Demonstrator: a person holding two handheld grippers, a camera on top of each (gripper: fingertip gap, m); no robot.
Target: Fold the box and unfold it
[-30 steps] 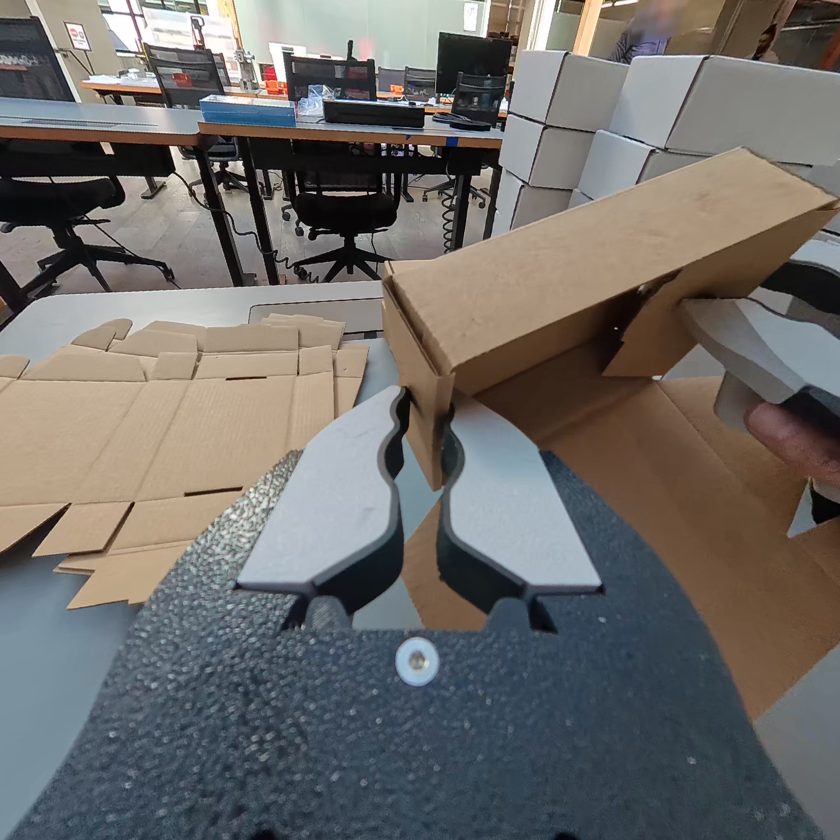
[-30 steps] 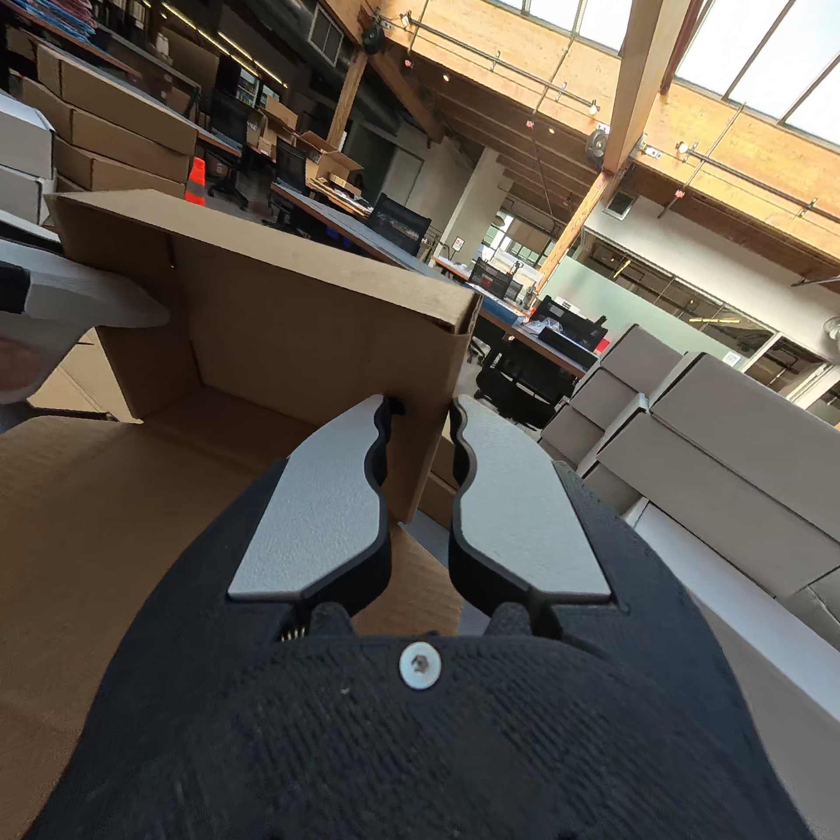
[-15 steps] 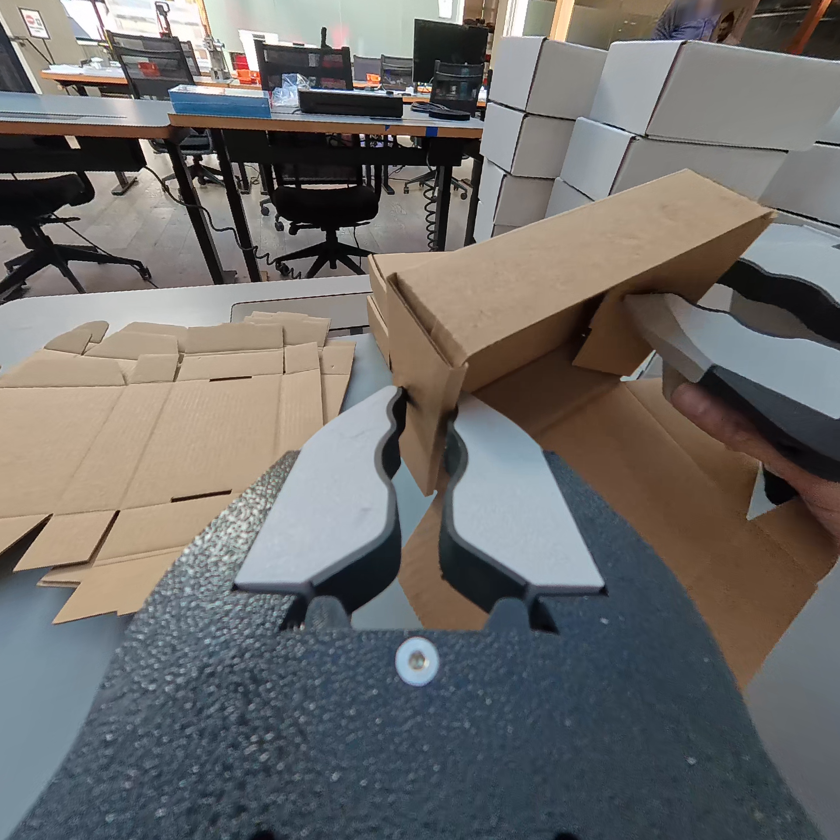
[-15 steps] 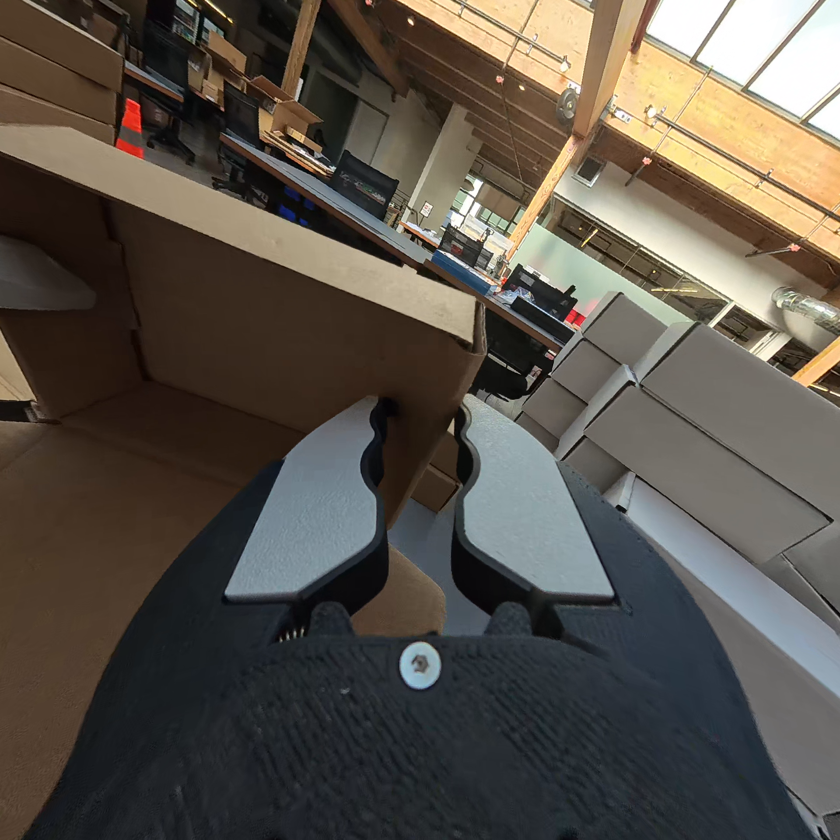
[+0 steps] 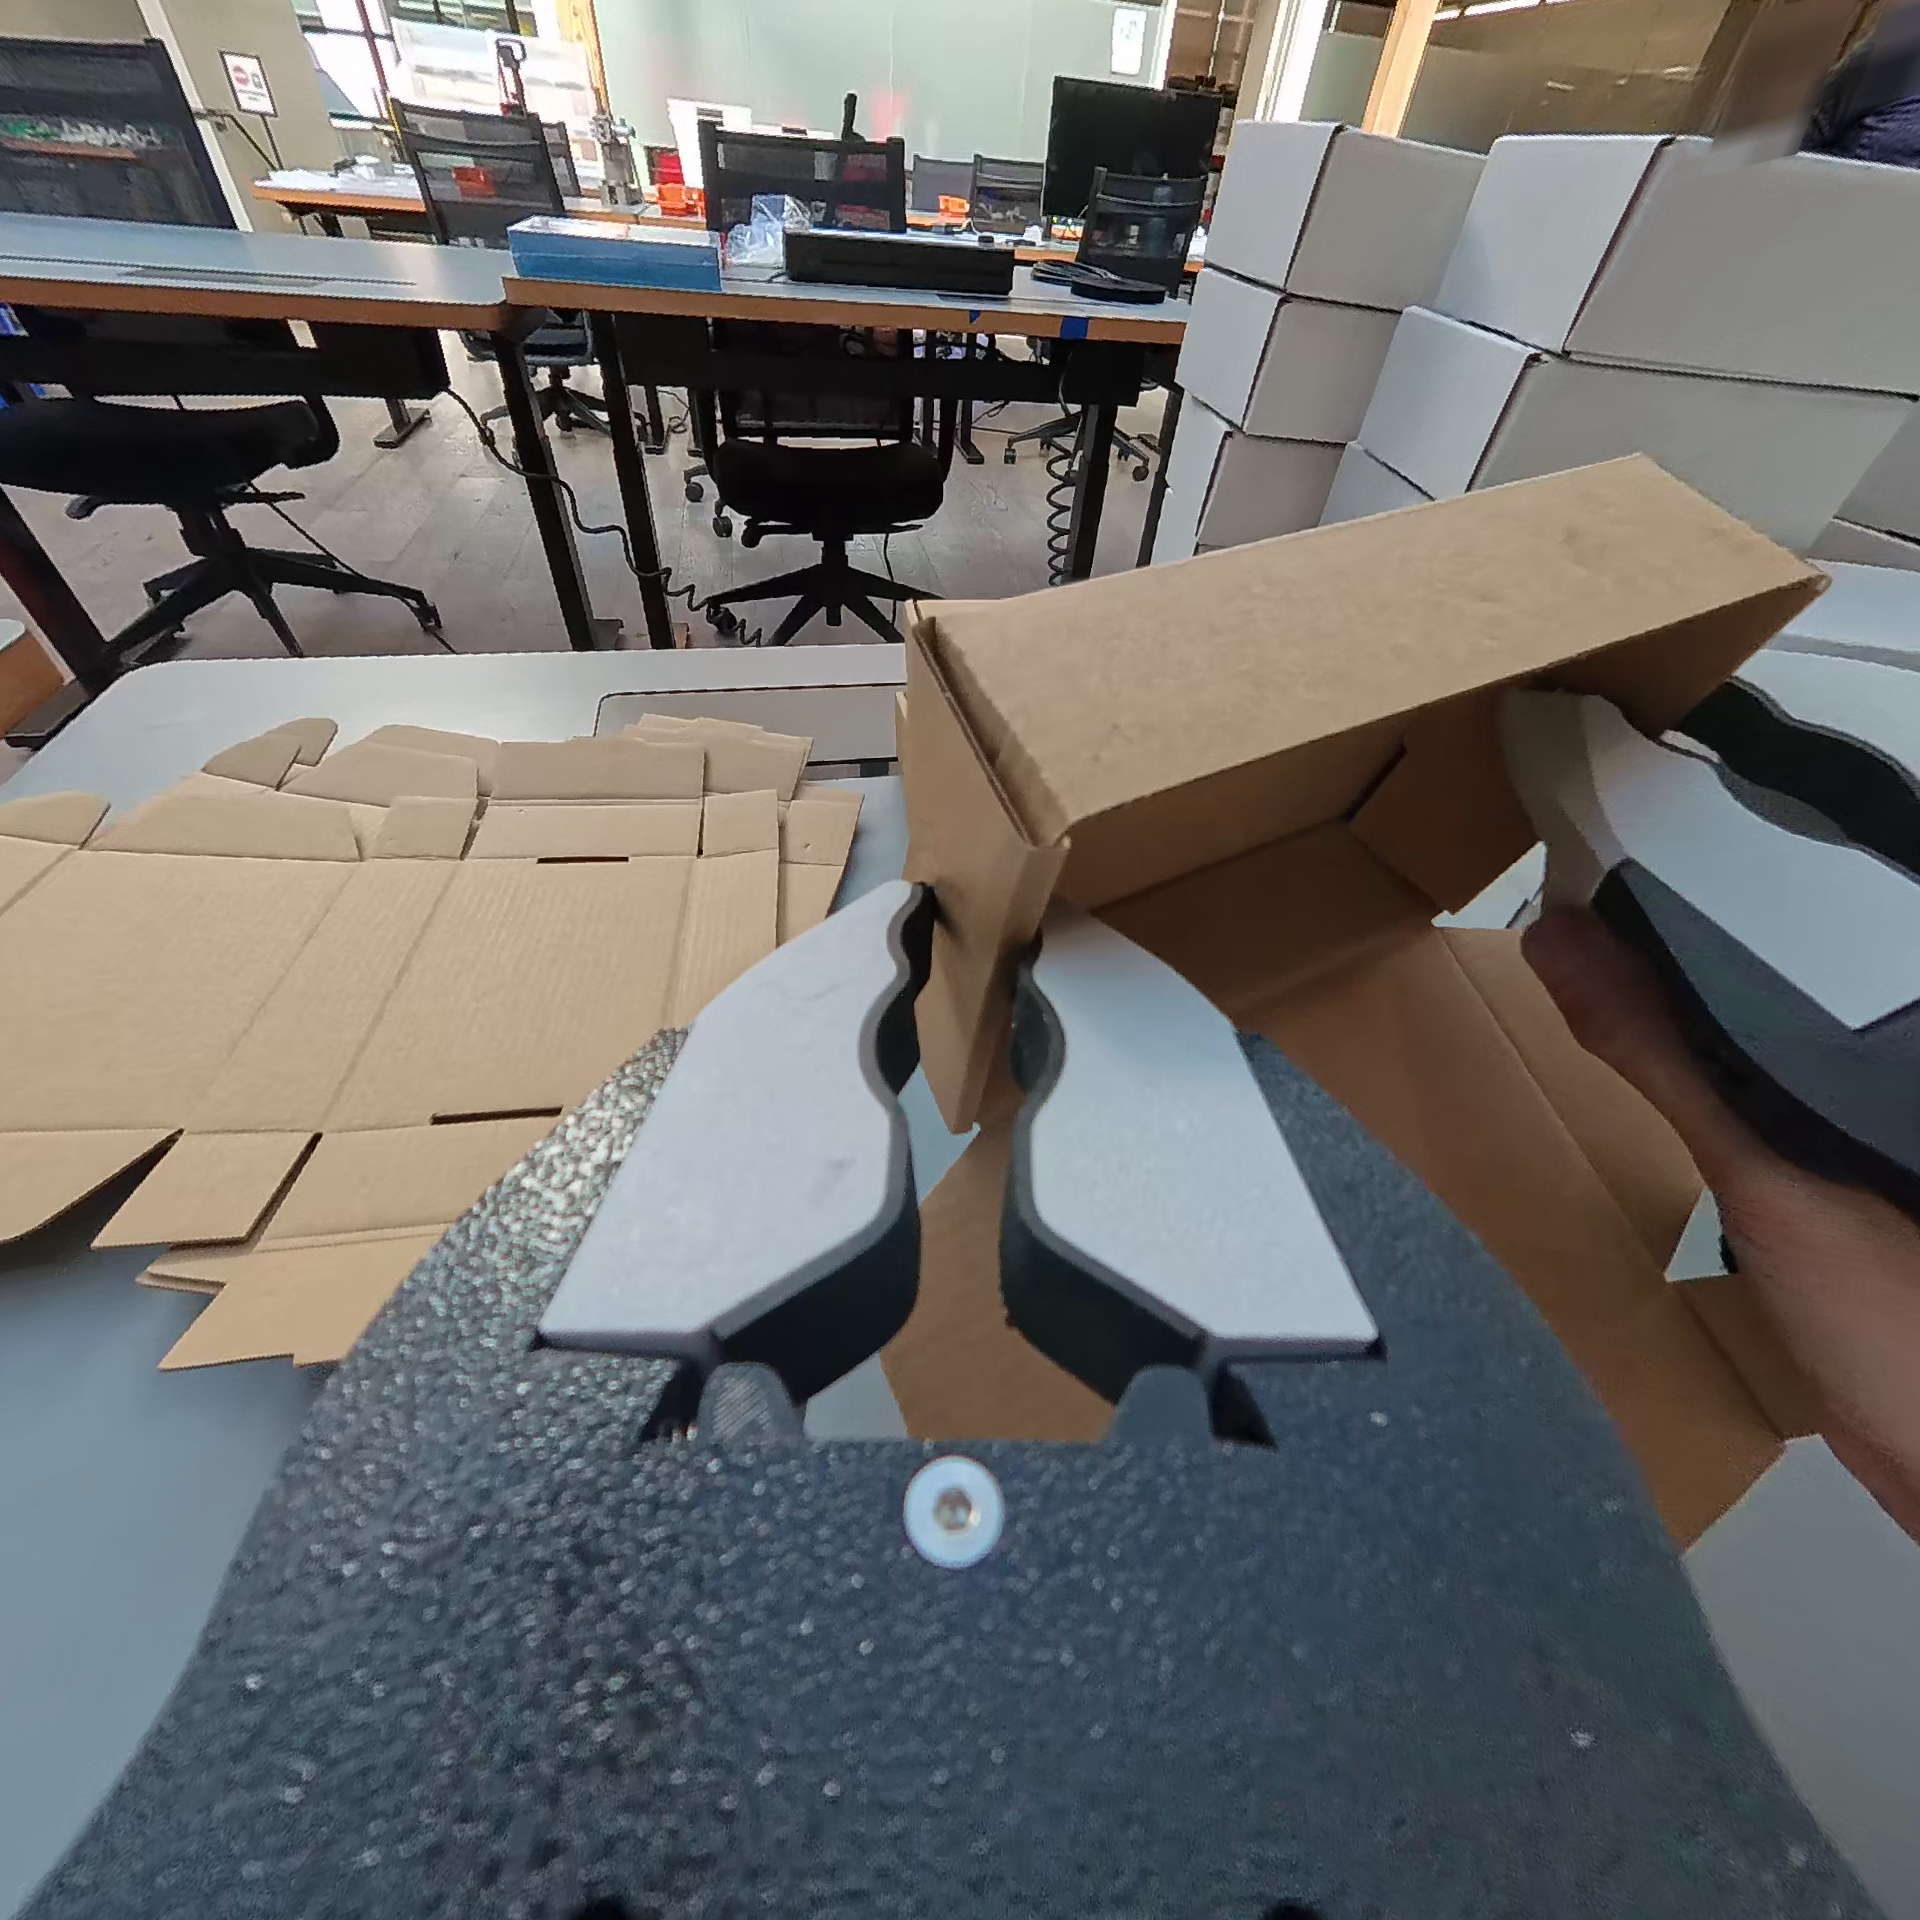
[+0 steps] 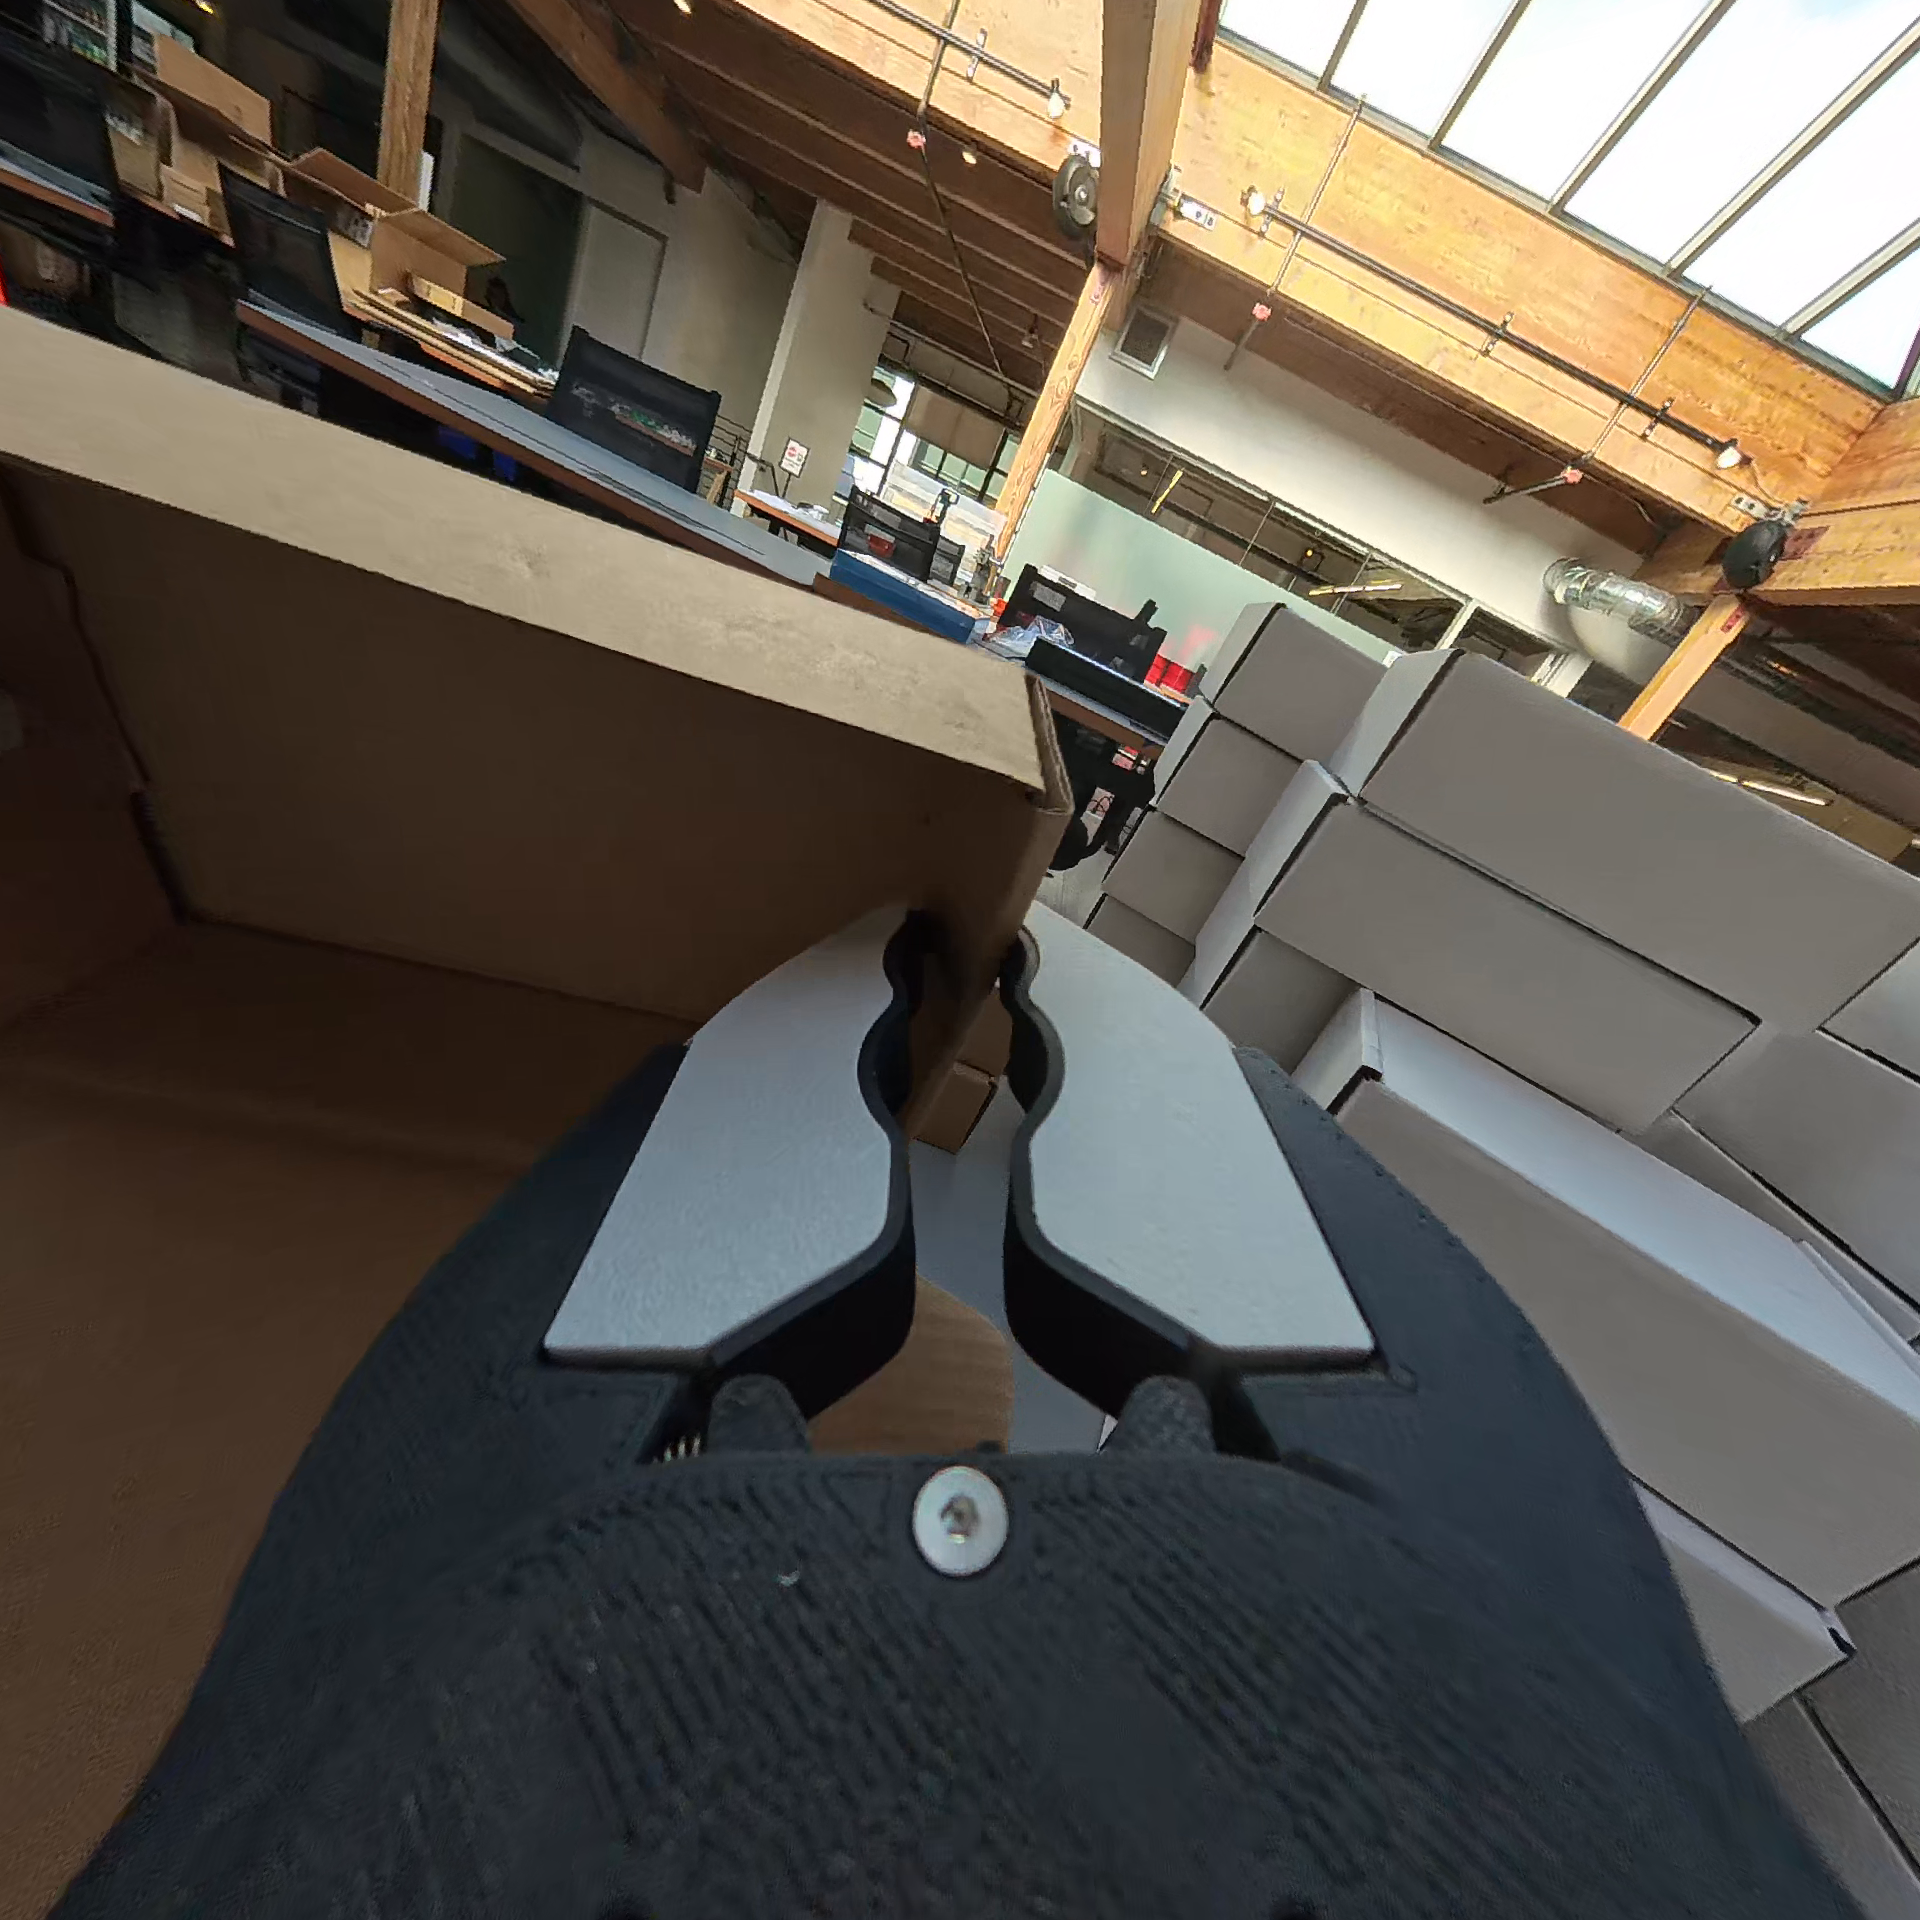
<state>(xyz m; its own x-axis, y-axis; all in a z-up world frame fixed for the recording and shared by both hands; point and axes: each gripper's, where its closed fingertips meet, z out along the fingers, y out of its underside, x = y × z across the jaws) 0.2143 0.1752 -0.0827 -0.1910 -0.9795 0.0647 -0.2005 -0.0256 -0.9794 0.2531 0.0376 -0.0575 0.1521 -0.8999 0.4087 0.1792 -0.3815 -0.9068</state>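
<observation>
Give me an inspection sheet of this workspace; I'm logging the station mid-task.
Surface: grey table, mostly covered by cardboard.
Job's things: brown box, partly folded, one long wall raised, the rest lying open.
Clutter: flat cardboard blanks stacked at the left.
Grippers: left gripper shut on the box's near end flap; right gripper shut on the far end flap, with a hand behind it.
Cables: coiled cable under the desks beyond; none on the table.
Surroundings: white boxes stacked at the right, desks, office chairs, wooden ceiling beams.
</observation>
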